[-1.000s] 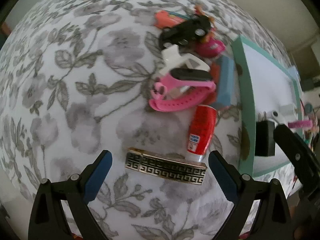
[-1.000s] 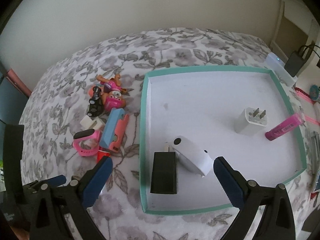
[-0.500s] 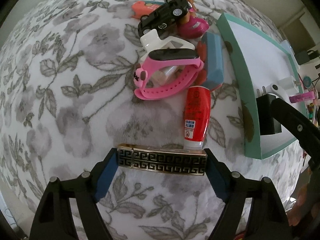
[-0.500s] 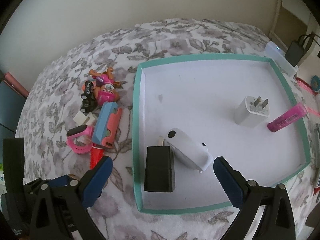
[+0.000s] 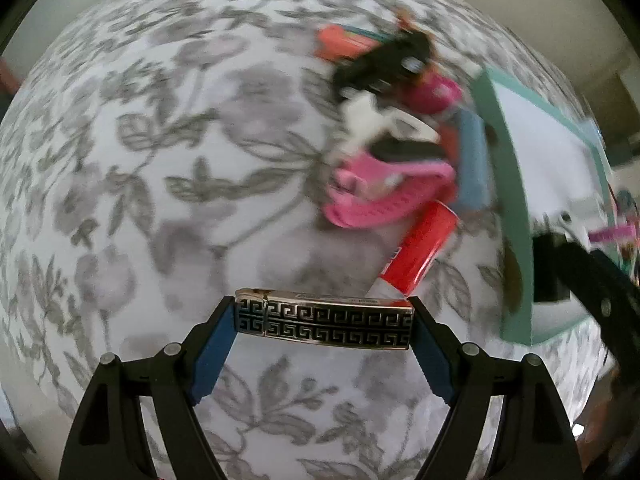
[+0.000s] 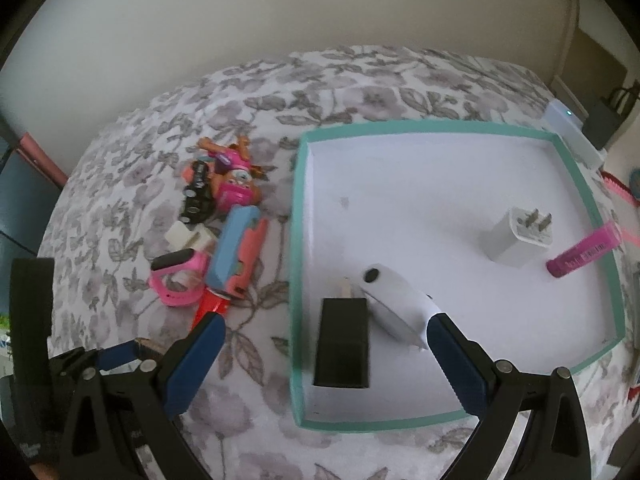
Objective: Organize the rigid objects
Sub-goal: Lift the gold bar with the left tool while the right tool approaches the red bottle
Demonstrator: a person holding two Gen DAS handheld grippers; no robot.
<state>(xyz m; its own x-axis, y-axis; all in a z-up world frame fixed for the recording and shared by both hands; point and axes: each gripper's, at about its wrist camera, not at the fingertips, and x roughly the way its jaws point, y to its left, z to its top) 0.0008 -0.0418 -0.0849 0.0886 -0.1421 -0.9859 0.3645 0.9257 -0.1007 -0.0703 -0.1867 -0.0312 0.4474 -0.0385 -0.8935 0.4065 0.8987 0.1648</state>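
Metal bar [image 5: 325, 323], black with a gold key-pattern, lies crosswise between my left gripper [image 5: 324, 334] fingers, both blue pads pressed on its ends, above the floral cloth [image 5: 160, 160] and just before the red tube [image 5: 420, 252]. My right gripper [image 6: 320, 344] hangs spread wide over the teal tray [image 6: 298, 240], grasping nothing.

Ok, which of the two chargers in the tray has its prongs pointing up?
The white charger near the pink tube; its prongs stick up, while the black charger lies flat.
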